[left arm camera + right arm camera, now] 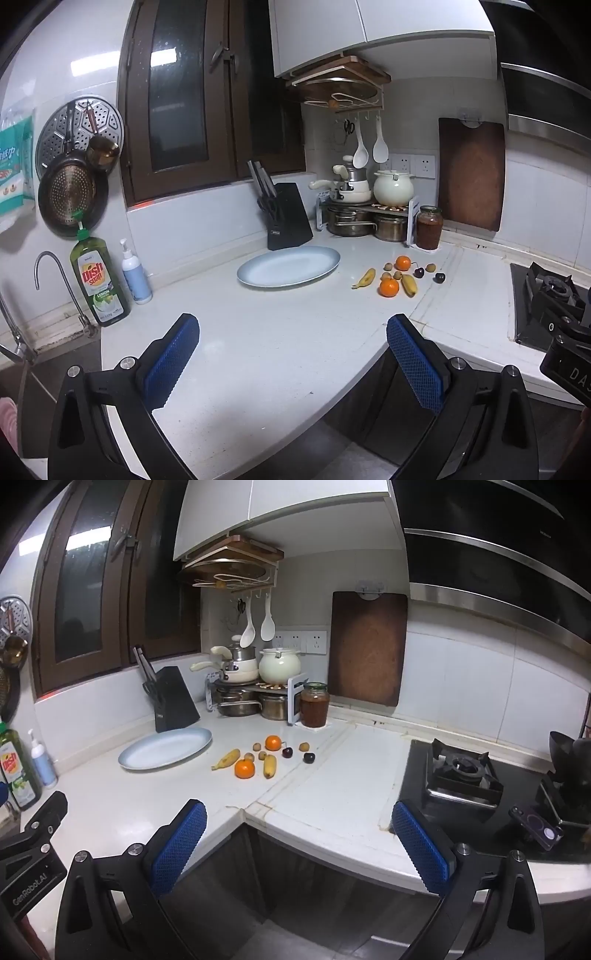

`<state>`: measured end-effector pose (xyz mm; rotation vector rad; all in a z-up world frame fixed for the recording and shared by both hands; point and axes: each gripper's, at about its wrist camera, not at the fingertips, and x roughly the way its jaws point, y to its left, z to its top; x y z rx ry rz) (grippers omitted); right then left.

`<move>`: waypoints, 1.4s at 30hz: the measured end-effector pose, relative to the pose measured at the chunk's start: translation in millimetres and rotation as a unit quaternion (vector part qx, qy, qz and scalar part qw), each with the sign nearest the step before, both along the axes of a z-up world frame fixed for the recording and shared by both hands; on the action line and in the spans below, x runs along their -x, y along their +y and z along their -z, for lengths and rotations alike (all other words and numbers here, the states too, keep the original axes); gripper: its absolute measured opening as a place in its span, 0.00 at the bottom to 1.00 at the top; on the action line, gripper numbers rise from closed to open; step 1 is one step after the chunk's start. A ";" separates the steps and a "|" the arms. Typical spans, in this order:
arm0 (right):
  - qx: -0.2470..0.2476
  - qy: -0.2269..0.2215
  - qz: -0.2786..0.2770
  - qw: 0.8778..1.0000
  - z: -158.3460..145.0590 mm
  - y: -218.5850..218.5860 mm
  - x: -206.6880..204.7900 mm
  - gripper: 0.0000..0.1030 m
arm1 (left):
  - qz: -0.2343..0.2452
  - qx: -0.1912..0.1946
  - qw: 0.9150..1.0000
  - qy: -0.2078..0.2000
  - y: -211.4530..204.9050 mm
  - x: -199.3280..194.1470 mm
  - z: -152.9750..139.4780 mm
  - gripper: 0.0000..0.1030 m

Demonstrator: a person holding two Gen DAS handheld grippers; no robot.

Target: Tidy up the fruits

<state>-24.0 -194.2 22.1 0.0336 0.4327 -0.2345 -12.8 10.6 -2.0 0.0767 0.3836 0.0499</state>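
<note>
An empty pale blue oval plate (pixel 288 266) (pixel 166 748) lies on the white counter. To its right sits a loose cluster of fruit: two oranges (pixel 389 287) (pixel 244 768), two small bananas (pixel 365 277) (pixel 226 759), two dark cherries (pixel 419 272) (pixel 287 752) and several small brown longans (pixel 397 274) (pixel 262 755). My left gripper (pixel 293 328) is open and empty, well short of the plate. My right gripper (pixel 299 814) is open and empty, back over the counter's front corner.
A black knife block (pixel 288 216) stands behind the plate. A pot rack (pixel 364 218) and a brown jar (pixel 429 227) fill the back corner. A cutting board (pixel 471 173) leans on the wall. A gas hob (pixel 461 775) is at the right; dish soap (pixel 99 282) and a tap are at the left.
</note>
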 end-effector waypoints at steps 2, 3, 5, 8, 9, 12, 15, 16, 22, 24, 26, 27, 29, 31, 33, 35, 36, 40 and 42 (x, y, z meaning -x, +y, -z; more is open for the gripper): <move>0.001 -0.002 0.001 1.000 0.1 0.1 1.2 0.99 | 0.002 0.004 1.000 0.001 4.8 -0.5 -8.2 1.00; 0.002 -0.004 0.001 1.000 0.0 2.1 2.2 0.99 | 0.002 0.003 1.000 0.000 5.0 -0.4 -8.4 1.00; 0.003 -0.005 0.001 1.000 -0.9 3.1 2.8 0.99 | 0.001 0.004 1.000 -0.001 6.6 -0.9 -9.8 1.00; 0.005 -0.007 0.003 1.000 -0.7 4.3 3.8 0.99 | 0.003 0.005 1.000 0.001 9.1 -2.4 -10.2 1.00; 0.005 -0.008 0.004 1.000 -0.6 5.1 3.4 0.99 | 0.005 0.006 1.000 0.003 9.7 -3.0 -10.7 1.00; 0.007 -0.009 0.006 1.000 -1.1 7.6 2.9 0.99 | 0.008 0.005 1.000 0.007 10.6 -4.7 -10.6 1.00; 0.009 -0.010 0.008 1.000 -1.4 7.7 3.5 0.99 | 0.010 0.004 1.000 0.008 10.9 -6.4 -11.3 1.00; 0.009 -0.011 0.008 1.000 -1.5 7.7 4.0 0.99 | 0.011 0.004 1.000 0.008 10.8 -6.8 -11.6 1.00; 0.011 -0.012 0.011 1.000 -2.3 7.7 3.0 0.99 | 0.014 -0.004 1.000 0.005 9.2 -8.4 -12.3 1.00; 0.009 -0.012 0.013 1.000 -2.2 8.6 1.8 0.99 | 0.017 -0.002 1.000 0.006 8.9 -9.3 -13.1 1.00; 0.007 -0.013 0.014 1.000 -2.3 8.1 1.5 0.99 | 0.020 0.000 1.000 0.006 8.9 -10.0 -13.5 1.00; 0.007 -0.013 0.015 1.000 -2.4 7.9 1.4 0.99 | 0.020 -0.001 1.000 0.006 8.2 -10.2 -13.6 1.00; 0.008 -0.014 0.016 1.000 -2.3 7.7 1.8 0.99 | 0.021 -0.004 1.000 0.004 7.2 -10.7 -14.2 1.00; 0.008 -0.015 0.017 1.000 -2.9 7.5 1.6 0.99 | 0.020 -0.009 1.000 0.000 6.5 -10.7 -15.0 1.00; 0.010 -0.016 0.019 1.000 -3.2 6.7 1.5 0.99 | 0.020 -0.009 1.000 -0.003 6.8 -10.8 -15.9 1.00; 0.010 -0.016 0.019 1.000 -3.5 7.3 1.0 0.99 | 0.021 -0.008 1.000 -0.004 6.8 -10.1 -16.0 1.00; 0.009 -0.017 0.019 1.000 -4.1 6.8 0.5 0.99 | 0.022 -0.008 1.000 -0.005 6.5 -10.1 -16.3 1.00; 0.008 -0.017 0.018 1.000 -3.5 6.2 0.5 0.99 | 0.023 -0.008 1.000 -0.007 7.4 -10.1 -17.2 1.00; 0.007 -0.017 0.019 1.000 -4.1 6.2 -0.8 0.99 | 0.023 -0.008 1.000 -0.008 7.0 -10.4 -17.8 1.00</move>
